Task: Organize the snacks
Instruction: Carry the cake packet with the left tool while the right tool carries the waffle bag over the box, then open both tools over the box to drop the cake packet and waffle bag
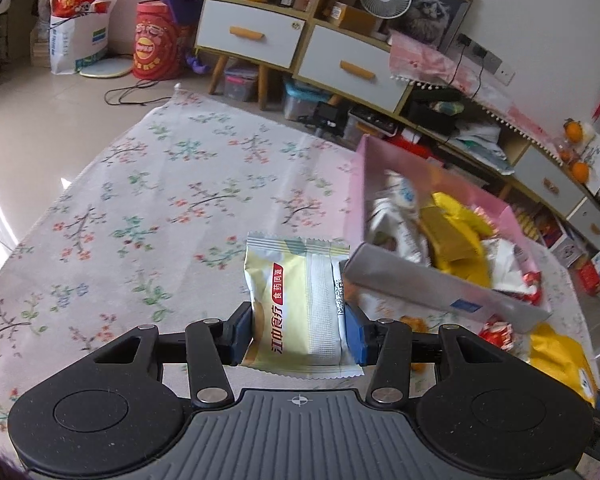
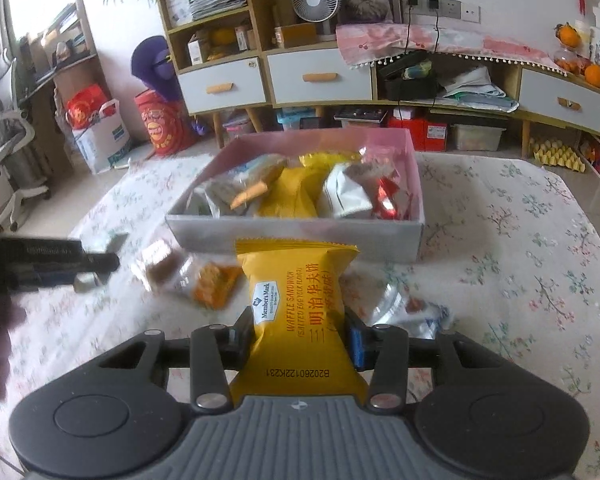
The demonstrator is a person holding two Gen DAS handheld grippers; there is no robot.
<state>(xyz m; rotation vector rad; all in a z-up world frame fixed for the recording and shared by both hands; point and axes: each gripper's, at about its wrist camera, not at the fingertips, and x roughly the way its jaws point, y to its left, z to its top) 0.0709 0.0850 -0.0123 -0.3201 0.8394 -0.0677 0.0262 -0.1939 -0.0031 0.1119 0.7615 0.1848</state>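
Note:
My left gripper is shut on a pale yellow and white biscuit packet, held upright above the floral tablecloth. To its right stands the pink box, filled with several snack packets. My right gripper is shut on a yellow waffle sandwich packet, held just in front of the pink box. Loose snacks lie on the cloth before the box: an orange one, a brown one and a clear-wrapped one. The left gripper shows at the left edge of the right wrist view.
A floral tablecloth covers the table. A red wrapped sweet and a yellow packet lie to the right of the box. Cabinets with drawers stand behind the table, and red bags sit on the floor.

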